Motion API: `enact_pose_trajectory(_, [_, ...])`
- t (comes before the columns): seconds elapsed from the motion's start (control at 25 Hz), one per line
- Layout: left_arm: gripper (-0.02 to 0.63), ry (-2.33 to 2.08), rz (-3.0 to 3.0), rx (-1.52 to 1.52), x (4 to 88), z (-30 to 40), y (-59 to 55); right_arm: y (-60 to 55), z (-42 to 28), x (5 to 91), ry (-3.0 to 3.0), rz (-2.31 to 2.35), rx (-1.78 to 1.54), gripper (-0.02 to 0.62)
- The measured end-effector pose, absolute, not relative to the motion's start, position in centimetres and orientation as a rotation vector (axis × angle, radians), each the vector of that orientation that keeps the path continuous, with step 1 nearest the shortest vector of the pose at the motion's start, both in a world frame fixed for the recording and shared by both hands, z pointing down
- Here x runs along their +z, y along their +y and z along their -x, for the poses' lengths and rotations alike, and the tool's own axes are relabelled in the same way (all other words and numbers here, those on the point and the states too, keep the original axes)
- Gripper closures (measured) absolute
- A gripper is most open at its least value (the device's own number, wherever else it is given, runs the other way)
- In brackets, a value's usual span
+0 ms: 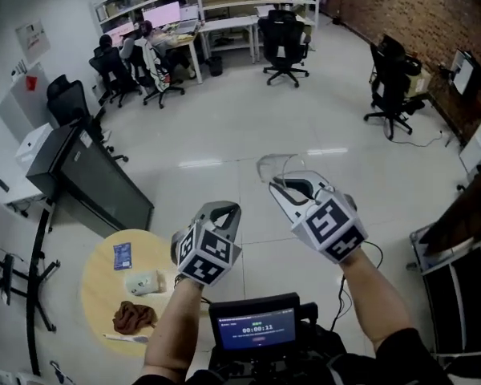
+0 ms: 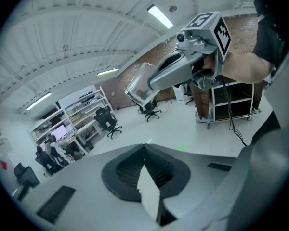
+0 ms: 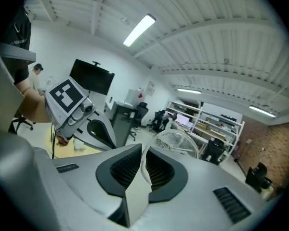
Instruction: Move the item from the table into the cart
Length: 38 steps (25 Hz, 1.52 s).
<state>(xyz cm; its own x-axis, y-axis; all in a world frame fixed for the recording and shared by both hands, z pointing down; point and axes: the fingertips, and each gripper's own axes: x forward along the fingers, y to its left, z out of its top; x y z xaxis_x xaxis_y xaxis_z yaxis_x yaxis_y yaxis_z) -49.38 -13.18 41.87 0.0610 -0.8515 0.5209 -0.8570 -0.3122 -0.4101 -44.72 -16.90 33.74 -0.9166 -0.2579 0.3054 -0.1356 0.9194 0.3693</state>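
Looking down in the head view, I see both grippers raised over the open floor, between the round yellow table (image 1: 96, 291) at the lower left and the cart (image 1: 453, 251) at the right edge. The right gripper (image 1: 277, 184) is clamped on the rim of a clear plastic container (image 1: 282, 165), which hangs in the air in front of its jaws. The left gripper (image 1: 223, 209) is beside it, a little lower, and carries nothing. On the table lie a blue packet (image 1: 123, 255), a small white object (image 1: 143, 281) and a brown cloth (image 1: 134, 317), all well apart from both grippers. I judge the task to be about half done: the container is off the table but not yet in the cart, so the carrying and the setting down are left.

In the left gripper view, the jaws of this gripper are pressed together with nothing between them. Beyond them the right gripper shows from the side with the container at its tip. The cart stands further back on the floor, apart from the container.

In the right gripper view, the jaws are closed on the thin rim of the container, and its transparent body spreads just past the jaw tips, a little to their right. The table shows at the left, behind the left gripper. The cart is not visible here.
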Motion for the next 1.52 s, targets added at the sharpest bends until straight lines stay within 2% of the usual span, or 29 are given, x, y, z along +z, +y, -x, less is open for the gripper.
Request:
enact_pose_trajectory(0.32, [0.617, -1.460, -2.764, 0.612, 39.1, 27.9, -29.3, -31.7, 21.1, 32.4, -2.680, -0.969, -0.314, 0.584])
enact_pose_trajectory(0.56, [0.618, -1.080, -2.963, 0.296, 37.4, 15.2, -35.5, -34.7, 5.9, 32.1, -2.557, -1.452, -0.243, 0.584])
enact_pose_trajectory(0.76, [0.618, -0.731, -3.061, 0.164, 36.8, 2.2, -39.6, -35.7, -8.3, 32.7, -2.411, -1.818, -0.207, 0.584])
enact_pose_trajectory(0.88, [0.618, -0.581, -3.124, 0.153, 37.1, -7.9, -40.2, -34.8, -18.2, 33.1, -2.317, -1.963, -0.241, 0.584])
enact_pose_trajectory(1.08, [0.618, -0.312, -3.048, -0.003, 36.8, -28.7, -38.7, -31.2, -38.2, 34.3, -2.188, -2.151, -0.224, 0.584])
enact_pose_trajectory(1.24, [0.618, -0.141, -3.064, -0.002, 35.8, -43.8, -38.0, -28.6, -53.1, 34.9, -2.070, -2.296, -0.191, 0.584])
enact_pose_trajectory(1.52, [0.618, 0.146, -3.110, 0.028, 33.7, -65.8, -40.5, -29.9, -74.2, 33.7, -1.909, -2.435, -0.148, 0.584])
